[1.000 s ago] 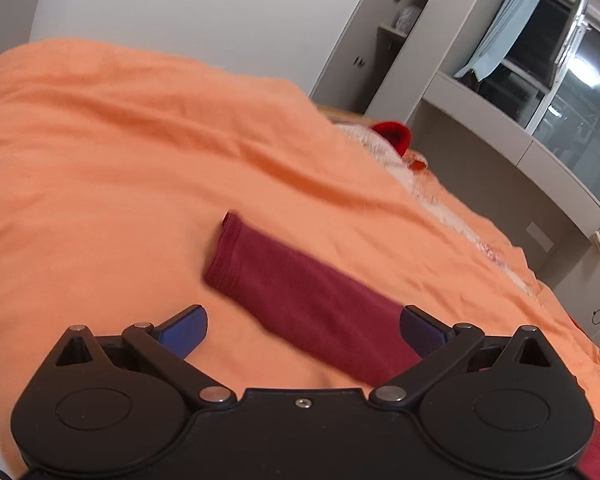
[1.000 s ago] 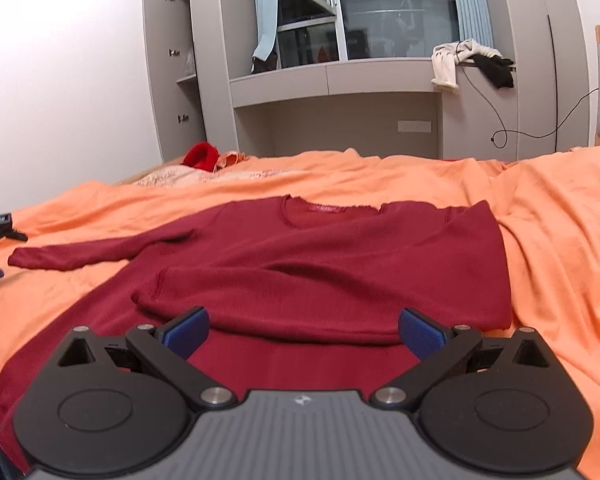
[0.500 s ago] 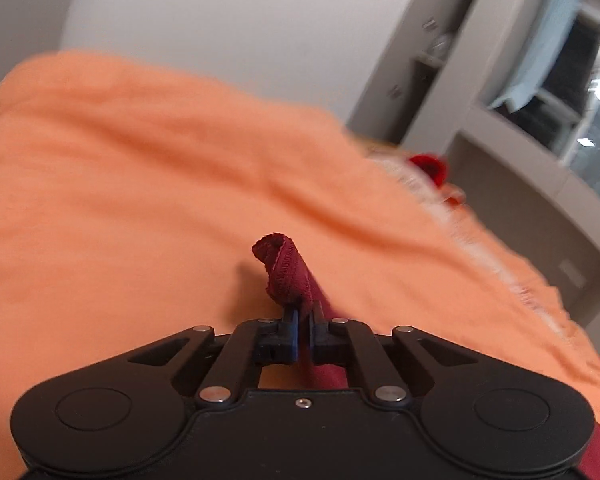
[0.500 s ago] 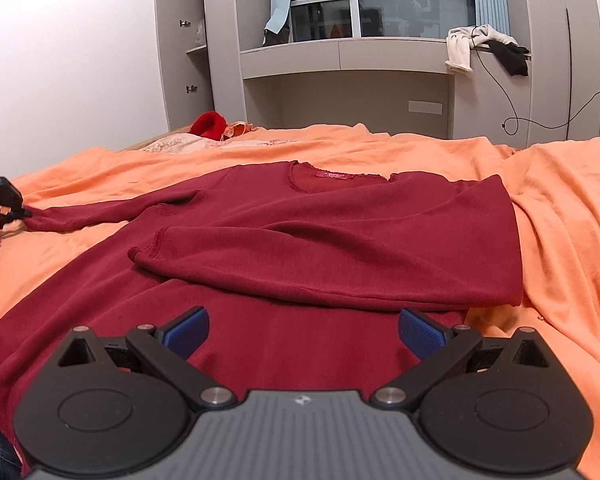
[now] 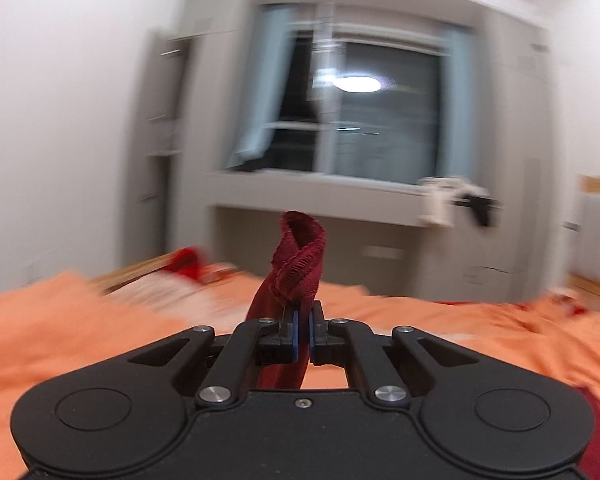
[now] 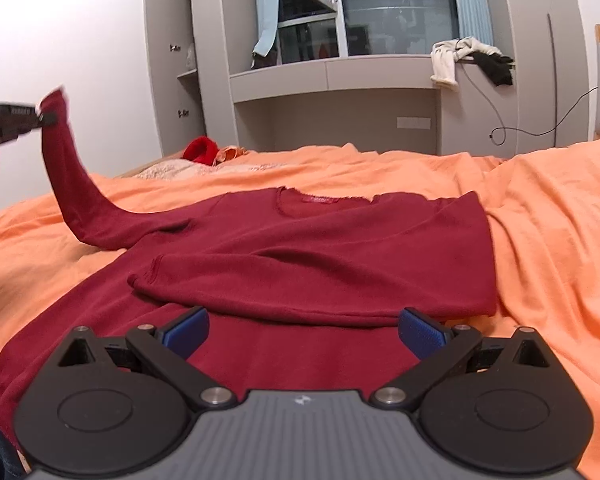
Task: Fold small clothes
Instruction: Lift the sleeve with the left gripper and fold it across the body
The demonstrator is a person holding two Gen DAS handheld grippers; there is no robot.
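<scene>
A dark red long-sleeved sweater (image 6: 312, 248) lies on the orange bedspread (image 6: 548, 220), its right side and sleeve folded across the body. My left gripper (image 5: 302, 336) is shut on the cuff of the left sleeve (image 5: 298, 264) and holds it well above the bed. In the right wrist view the left gripper (image 6: 50, 118) is at the far left with the sleeve (image 6: 72, 184) hanging down to the shoulder. My right gripper (image 6: 304, 330) is open and empty, over the sweater's lower part.
A red item (image 6: 200, 150) and light cloth (image 6: 168, 168) lie at the bed's far left corner. Grey cabinets (image 6: 172, 60), a desk shelf (image 6: 332, 76) with clothes (image 6: 472, 58) and a window stand beyond the bed.
My left gripper closed on the left sleeve cuff and lifted it high off the bed, swinging to face the window. My right gripper stayed open over the sweater.
</scene>
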